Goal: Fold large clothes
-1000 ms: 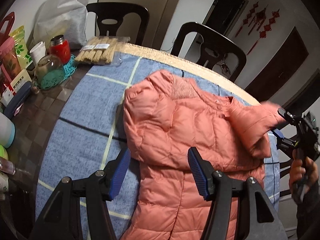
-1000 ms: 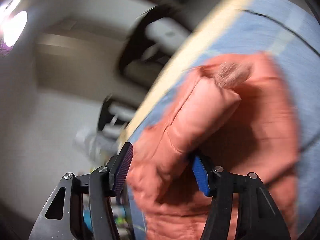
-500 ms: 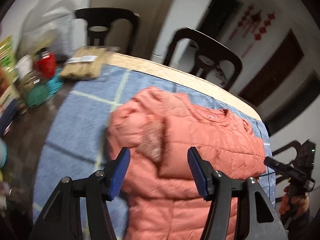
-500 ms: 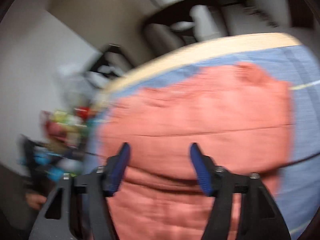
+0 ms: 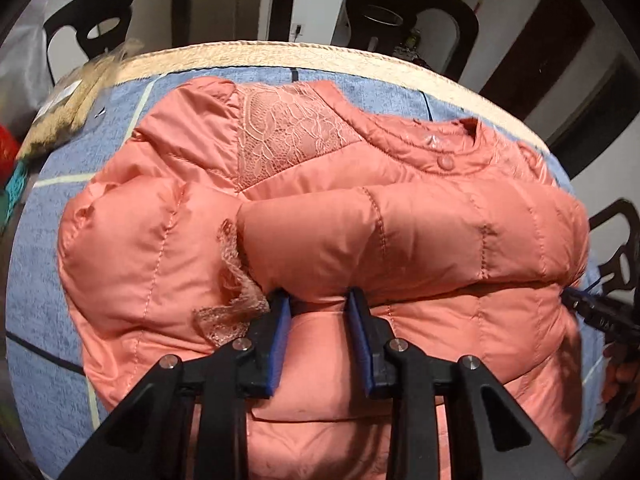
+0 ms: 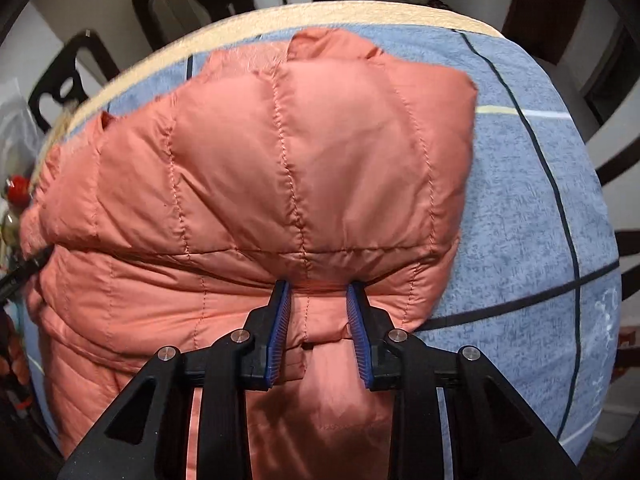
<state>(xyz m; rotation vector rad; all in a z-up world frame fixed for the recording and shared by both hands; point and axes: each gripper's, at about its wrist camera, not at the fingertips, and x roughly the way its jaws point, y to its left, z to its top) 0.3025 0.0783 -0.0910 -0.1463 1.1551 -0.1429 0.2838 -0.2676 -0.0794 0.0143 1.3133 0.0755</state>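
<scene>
A salmon-pink quilted jacket (image 5: pixel 400 240) lies on the blue checked cloth (image 5: pixel 36 280), collar at the far side, with both sleeves folded across its chest. My left gripper (image 5: pixel 316 296) points down at the lower edge of the folded sleeve beside the lace cuff (image 5: pixel 232 300). Its jaws are closing, with puffed jacket cloth bulging between the pads. In the right wrist view the jacket (image 6: pixel 280 160) fills the frame. My right gripper (image 6: pixel 316 286) is also closing, pinching a bunch of quilted cloth under the sleeve's edge. That right gripper (image 5: pixel 592 312) shows at the jacket's right side.
Two dark chairs (image 5: pixel 372 0) (image 5: pixel 116 12) stand behind the round table's pale woven rim (image 5: pixel 280 52). A tan packet (image 5: pixel 68 108) and a red jar (image 5: pixel 8 144) sit at the far left. Bare blue cloth (image 6: pixel 540 220) lies right of the jacket. A hand (image 5: pixel 616 376) grips the right tool.
The right sleeve, held up a second ago, now lies folded across the chest. Both grippers have dropped onto the jacket, and their jaws have narrowed around its cloth.
</scene>
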